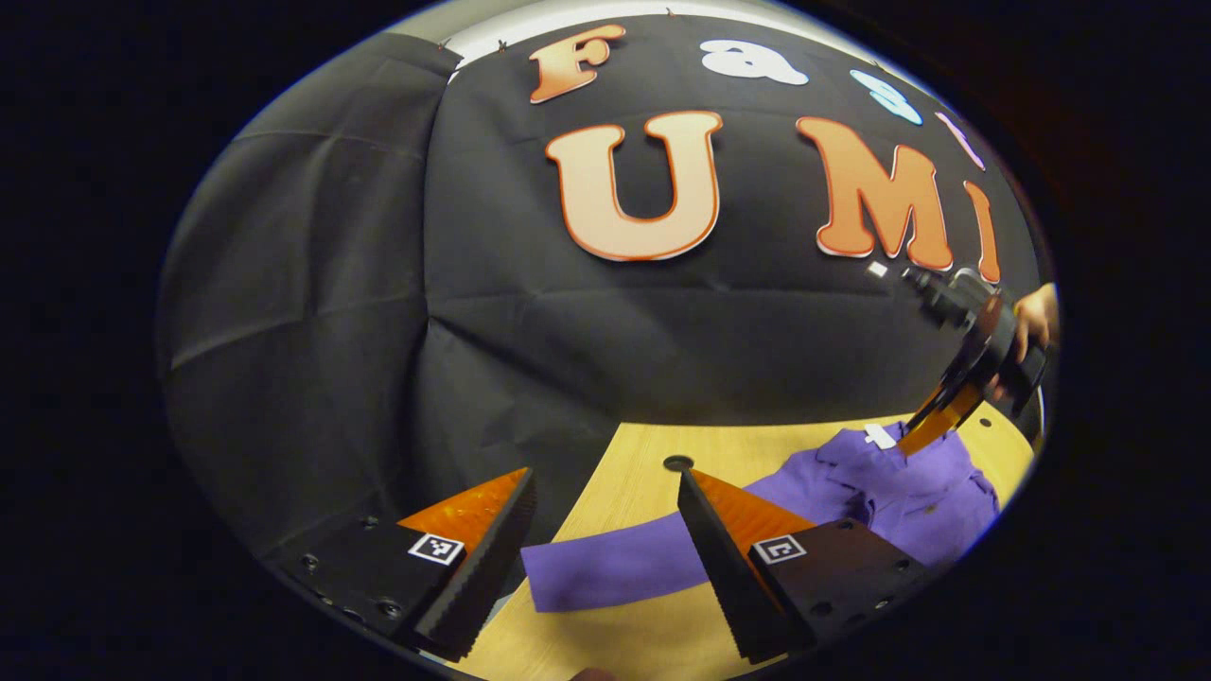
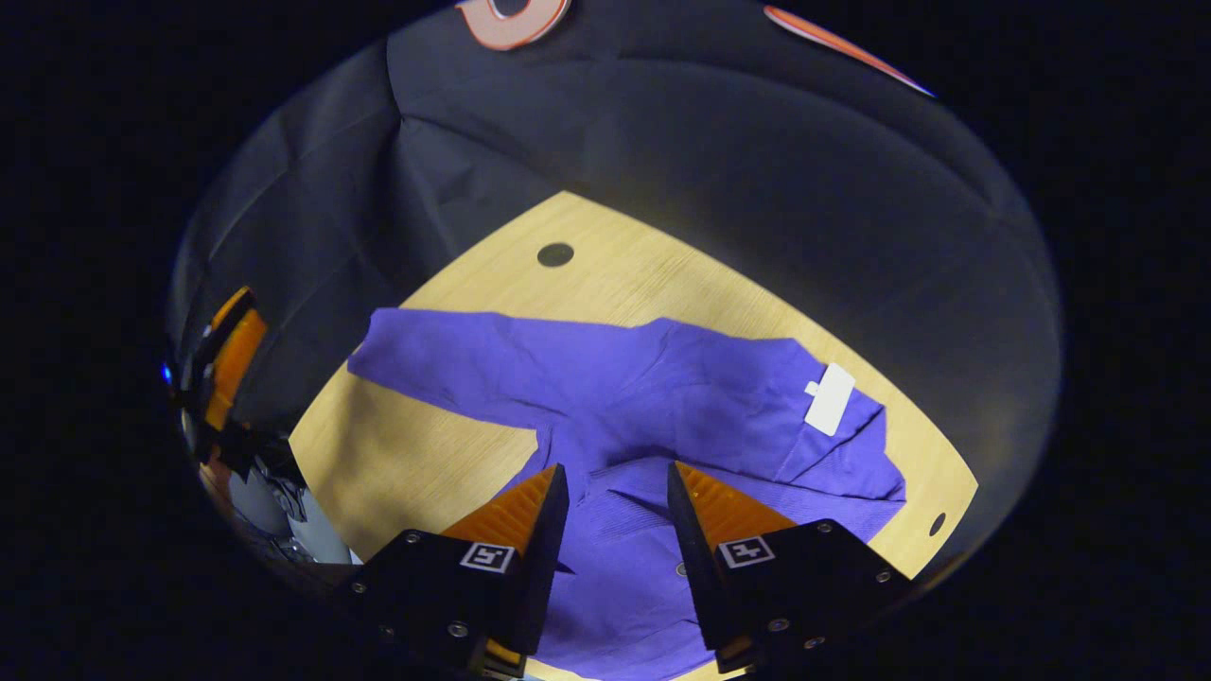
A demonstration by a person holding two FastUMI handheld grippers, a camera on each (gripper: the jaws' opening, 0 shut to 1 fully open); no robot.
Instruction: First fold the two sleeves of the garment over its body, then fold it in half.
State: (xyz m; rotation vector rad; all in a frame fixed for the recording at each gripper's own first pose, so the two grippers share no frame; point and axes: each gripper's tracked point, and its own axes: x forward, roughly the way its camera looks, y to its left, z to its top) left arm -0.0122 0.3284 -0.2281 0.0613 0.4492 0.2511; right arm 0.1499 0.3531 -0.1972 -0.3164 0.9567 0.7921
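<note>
Now the purple garment [image 2: 653, 397] lies flat on the wooden tabletop [image 2: 407, 463], with one long sleeve [image 2: 445, 364] stretched toward the left edge of the tabletop, not yet folded over the body. A white tag [image 2: 830, 398] sits at the collar, near the far right edge.

The left gripper [image 1: 605, 539] hangs above the cuff end of this sleeve with its jaws wide and nothing between them. The right gripper [image 2: 615, 530] is over the body of the garment, jaws also apart and empty (whether its tips touch the cloth, I cannot tell).

I judge the risk to be in the pinch: the cuff lies close to the tabletop's edge, so a shallow grasp may slip off, or push the sleeve into wrinkles. If the right gripper does not steady the body, the whole garment may drag sideways with the sleeve.
</note>
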